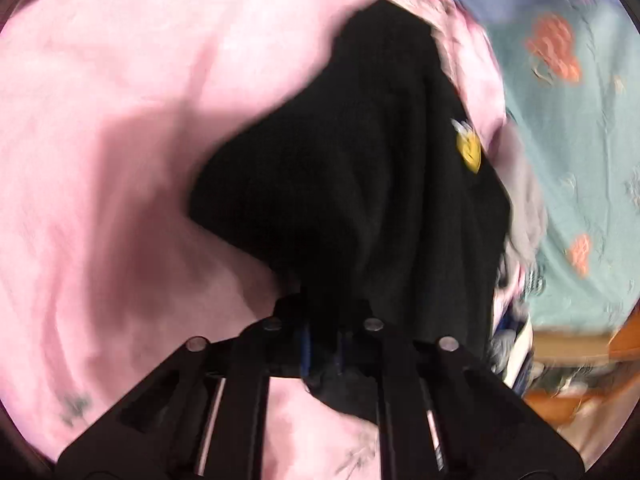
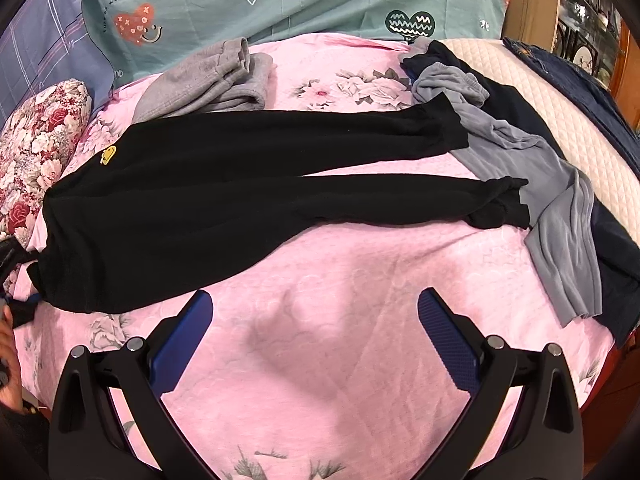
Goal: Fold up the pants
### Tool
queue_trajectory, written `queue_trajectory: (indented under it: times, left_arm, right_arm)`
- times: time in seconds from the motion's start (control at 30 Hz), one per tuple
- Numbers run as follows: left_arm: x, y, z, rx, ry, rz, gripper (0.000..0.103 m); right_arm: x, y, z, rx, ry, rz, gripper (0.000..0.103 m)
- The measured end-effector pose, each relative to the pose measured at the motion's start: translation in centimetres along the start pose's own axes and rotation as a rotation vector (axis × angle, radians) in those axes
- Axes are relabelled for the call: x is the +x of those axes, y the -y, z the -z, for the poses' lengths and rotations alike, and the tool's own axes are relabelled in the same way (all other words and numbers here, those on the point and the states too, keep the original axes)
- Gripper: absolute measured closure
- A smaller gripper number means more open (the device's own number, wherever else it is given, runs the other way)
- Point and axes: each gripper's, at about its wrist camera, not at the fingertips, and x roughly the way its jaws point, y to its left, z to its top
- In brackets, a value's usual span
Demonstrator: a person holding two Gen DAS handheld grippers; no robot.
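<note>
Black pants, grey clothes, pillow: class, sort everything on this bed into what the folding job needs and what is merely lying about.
Belongs to the job:
black pants
left gripper, shut on the pants
right gripper, open

Lying about:
grey sweatpants
blue-grey garment
navy garment
floral pillow
pink sheet

place: home bedroom | cues: pink floral bedspread (image 2: 320, 280); floral pillow (image 2: 44, 144); heart-print duvet (image 2: 280, 4)
</note>
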Motion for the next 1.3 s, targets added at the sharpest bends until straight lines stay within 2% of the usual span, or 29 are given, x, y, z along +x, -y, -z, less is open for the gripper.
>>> queue_trajectory:
  times: [0.03, 0.1, 0.17, 0.23, 0.3, 0.37, 0.57, 0.77, 0.8, 0.87, 0.93, 0.97, 1.0, 1.03, 1.3]
  left_arm:
    - [-0.5, -0.6, -0.1, -0.022, 0.039, 0.004, 0.094]
    - [-3.0, -1.7, -0.2, -0.033, 0.185, -0.07, 0.094]
    - [-4.4, -2.9, -0.3, -0.056, 0.236, -0.091, 0.095]
    - [-5.2, -4.0, -0.8, -0.057, 0.223, -0.079, 0.094]
    - [-5.3, -3.5, -0.8, -0.01, 0.192, -0.091, 0.094]
    - [-5.5, -3.5, -0.8, 0.026, 0.188, -0.107, 0.094]
    - [-5.3, -3.7, -0.9, 0.046, 0.167, -0.086, 0.094]
    - [-5.0, -3.8, -1.4, 0.048, 0.152, -0.075, 0.093]
    - [-5.1, -3.9, -1.4, 0.047, 0.151, -0.075, 0.093]
    - [-5.2, -3.9, -1.3, 0.049, 0.15, -0.079, 0.093]
    - [-5.1, -3.7, -1.4, 0.053, 0.149, -0.09, 0.093]
    - [-5.1, -3.7, -1.4, 0.052, 0.149, -0.092, 0.093]
    - [-5.1, -3.7, -1.4, 0.049, 0.149, -0.093, 0.093]
    - [-5.2, -3.6, -1.4, 0.046, 0.147, -0.094, 0.093]
    - [-6.2, -3.7, -0.5, 0.067, 0.164, -0.102, 0.094]
  right_arm:
    - [-0.1, 0.1, 0.0, -0.004, 0.002, 0.006, 0.001]
    - [-0.6, 0.8, -0.2, -0.009, 0.017, 0.028, 0.001]
    - [-1.3, 2.2, -0.7, 0.0, 0.04, 0.066, 0.001]
    - [-1.7, 3.9, -1.3, 0.011, 0.05, 0.082, 0.001]
    - [-1.9, 6.3, -2.3, 0.04, 0.057, 0.128, 0.001]
    - [-1.2, 8.5, -3.2, 0.068, 0.02, 0.155, 0.001]
    - [2.8, 14.4, -4.8, 0.227, -0.153, 0.019, 0.001]
    - [8.6, 16.5, -5.4, 0.371, -0.303, -0.137, 0.001]
    - [9.1, 16.6, -5.5, 0.392, -0.311, -0.144, 0.004]
    - [10.1, 16.7, -5.8, 0.411, -0.318, -0.149, 0.021]
    - [11.3, 16.9, -6.0, 0.43, -0.34, -0.162, 0.061]
    - [12.1, 17.1, -6.0, 0.447, -0.358, -0.168, 0.071]
    - [12.4, 17.2, -6.0, 0.454, -0.354, -0.14, 0.089]
    - [12.2, 17.4, -6.0, 0.459, -0.34, -0.129, 0.096]
    - [7.9, 18.2, -5.0, 0.453, -0.299, -0.156, 0.096]
